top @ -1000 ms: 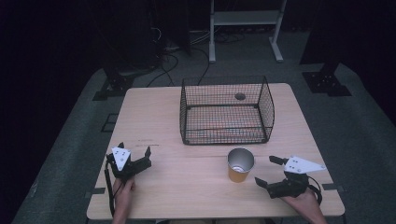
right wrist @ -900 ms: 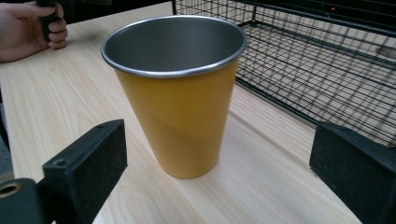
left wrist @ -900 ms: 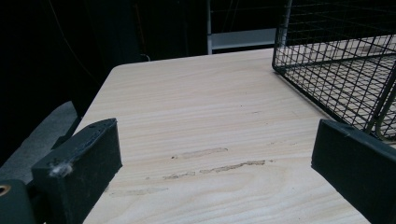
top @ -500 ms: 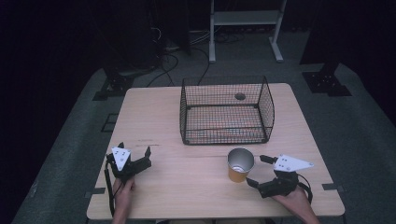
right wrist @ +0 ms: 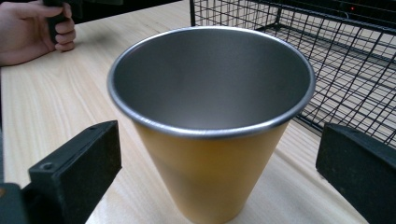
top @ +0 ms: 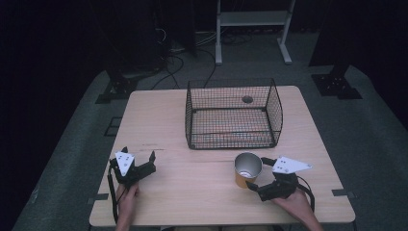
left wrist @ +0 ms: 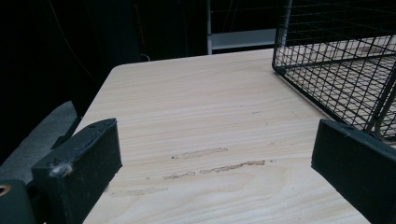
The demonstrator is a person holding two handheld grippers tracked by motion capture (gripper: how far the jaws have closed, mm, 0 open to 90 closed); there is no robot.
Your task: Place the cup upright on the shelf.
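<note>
An orange cup (top: 247,168) with a bare metal inside stands upright on the wooden table (top: 192,202), just in front of the wire basket (top: 231,83). My right gripper (top: 258,173) sits at the cup's right side. Its jaws have just been opening and now stand wide, one on either side of the cup (right wrist: 210,140), with the pads clear of its wall. The right gripper (right wrist: 215,135) is open. At the table's front left my left gripper (top: 138,153) rests open with only bare wood between its jaws (left wrist: 212,135).
The black wire basket (left wrist: 341,60) stands at the table's middle back, close behind the cup (right wrist: 355,60). A person's other hand (right wrist: 32,32) rests on the table at far left. A white shelf frame (top: 252,19) and cables lie on the floor beyond the table.
My right gripper has slid left toward the cup and its jaws have spread wider, so the cup now stands between them. The left gripper has stayed where it was.
</note>
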